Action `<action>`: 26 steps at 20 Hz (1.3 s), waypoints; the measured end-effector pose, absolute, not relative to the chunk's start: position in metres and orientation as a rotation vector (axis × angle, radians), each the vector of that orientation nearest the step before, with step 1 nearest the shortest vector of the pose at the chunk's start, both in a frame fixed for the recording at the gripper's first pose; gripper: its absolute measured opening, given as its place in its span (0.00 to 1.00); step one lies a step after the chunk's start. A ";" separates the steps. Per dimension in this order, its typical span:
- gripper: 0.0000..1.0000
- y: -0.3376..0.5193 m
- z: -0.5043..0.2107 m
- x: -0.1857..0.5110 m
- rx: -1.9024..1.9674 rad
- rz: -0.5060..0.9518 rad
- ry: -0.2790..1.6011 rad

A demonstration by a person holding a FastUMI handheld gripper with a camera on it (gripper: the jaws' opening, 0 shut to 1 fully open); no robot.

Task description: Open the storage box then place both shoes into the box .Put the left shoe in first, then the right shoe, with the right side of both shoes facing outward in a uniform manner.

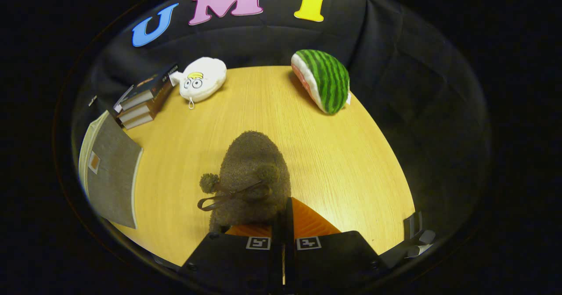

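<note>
A brown fuzzy shoe with two pom-poms and a thin bow points away from me over the wooden table. My gripper is shut on the shoe's back rim, its fingers pressed close together with the edge pinched between them. I cannot tell whether this is the left or the right shoe. The storage box, grey with a pale rim and a small square tag, stands to the left of the shoe at the table's left edge. Its grey face is turned toward me.
A stack of books lies beyond the box at the back left. A white plush toy with eyes sits next to the books. At the back right lies a watermelon-slice plush. Bare tabletop stretches right of the shoe.
</note>
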State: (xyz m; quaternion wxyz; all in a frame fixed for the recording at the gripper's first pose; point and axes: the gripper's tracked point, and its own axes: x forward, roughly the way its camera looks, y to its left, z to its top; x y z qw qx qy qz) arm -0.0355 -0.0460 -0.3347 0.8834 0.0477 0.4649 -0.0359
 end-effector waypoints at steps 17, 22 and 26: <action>0.07 0.206 -0.159 0.009 0.384 0.257 0.916; 0.07 0.267 -0.174 -0.001 0.356 0.267 0.995; 0.07 0.295 -0.196 -0.010 0.326 0.244 1.061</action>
